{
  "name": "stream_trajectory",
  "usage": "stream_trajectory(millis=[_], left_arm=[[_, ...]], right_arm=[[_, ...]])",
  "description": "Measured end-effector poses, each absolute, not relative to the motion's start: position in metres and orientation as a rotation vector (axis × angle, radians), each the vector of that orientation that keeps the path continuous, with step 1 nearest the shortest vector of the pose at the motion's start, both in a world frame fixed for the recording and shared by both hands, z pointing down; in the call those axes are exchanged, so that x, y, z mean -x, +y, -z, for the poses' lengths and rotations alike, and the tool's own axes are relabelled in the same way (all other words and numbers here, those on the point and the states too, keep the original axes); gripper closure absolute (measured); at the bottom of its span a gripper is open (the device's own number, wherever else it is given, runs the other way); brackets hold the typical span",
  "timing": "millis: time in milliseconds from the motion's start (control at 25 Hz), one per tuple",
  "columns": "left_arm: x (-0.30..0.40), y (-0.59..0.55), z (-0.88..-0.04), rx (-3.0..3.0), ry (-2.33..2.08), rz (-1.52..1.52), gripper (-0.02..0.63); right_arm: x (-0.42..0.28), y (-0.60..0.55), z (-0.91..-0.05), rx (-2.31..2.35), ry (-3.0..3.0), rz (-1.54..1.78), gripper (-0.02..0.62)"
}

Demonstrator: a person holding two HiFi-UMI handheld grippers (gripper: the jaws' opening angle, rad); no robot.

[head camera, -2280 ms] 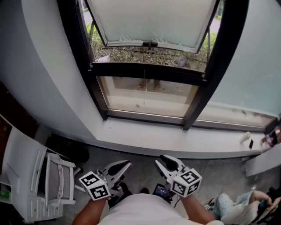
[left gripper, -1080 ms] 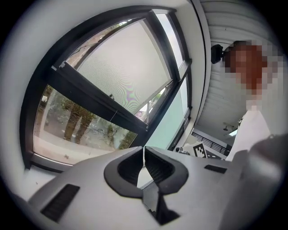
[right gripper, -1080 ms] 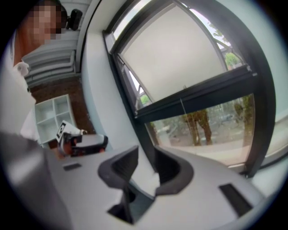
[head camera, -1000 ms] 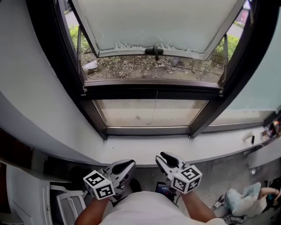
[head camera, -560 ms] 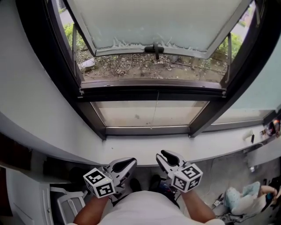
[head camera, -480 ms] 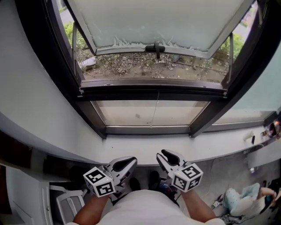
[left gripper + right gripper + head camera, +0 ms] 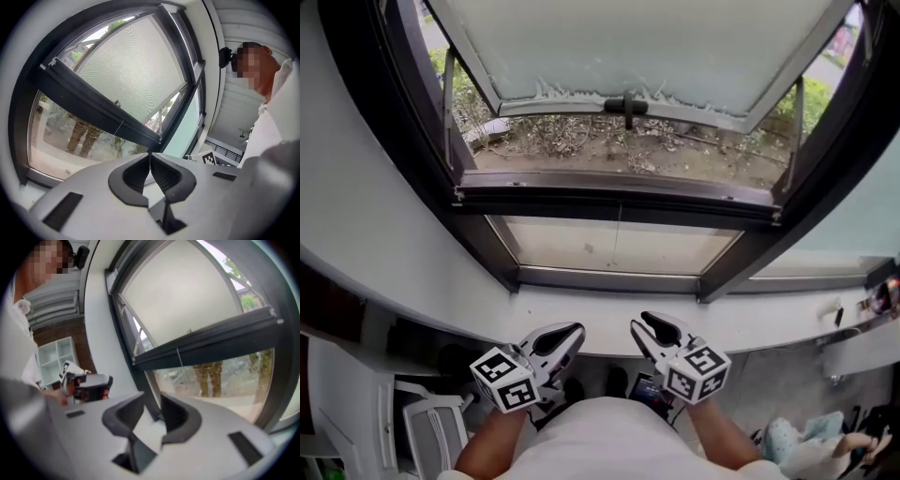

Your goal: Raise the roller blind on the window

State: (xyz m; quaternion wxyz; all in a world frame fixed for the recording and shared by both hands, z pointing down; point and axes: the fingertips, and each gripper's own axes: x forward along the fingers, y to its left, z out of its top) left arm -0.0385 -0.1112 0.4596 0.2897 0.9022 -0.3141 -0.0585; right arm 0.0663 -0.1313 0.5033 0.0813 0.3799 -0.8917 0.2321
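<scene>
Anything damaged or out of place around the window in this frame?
The frosted covering on the open window ends in a ragged, jagged bottom edge on both sides of the handle, as if torn or peeling. Apart from that, nothing stands out.

Window (image 7: pixel 609 192): black frame, upper sash tilted open outward, lower pane shut. Roller blind (image 7: pixel 136 70): pale mesh sheet, prob. covering upper sash. Thin cord (image 7: pixel 620 239) hangs at transom ctr.

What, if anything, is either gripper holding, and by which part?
Nothing is held: the left gripper is shut with nothing between its jaws, and the right gripper is open and empty.
</scene>
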Motion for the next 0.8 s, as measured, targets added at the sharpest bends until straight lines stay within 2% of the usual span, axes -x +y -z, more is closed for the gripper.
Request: stream_trajectory(millis=[320,800], left_arm=[[0.030,-0.129,-0.462,-2.402,-0.901,0.146,0.574],[0.053,-0.143,-0.456,-2.483,-0.831,0.069,0.574]], right_arm=[[-0.074,-0.153,-0.506,-1.064,-2.680,-0.661,0.476],[-0.051,-0.167,-0.497,-1.176,-2.677,-0.688,0.476]])
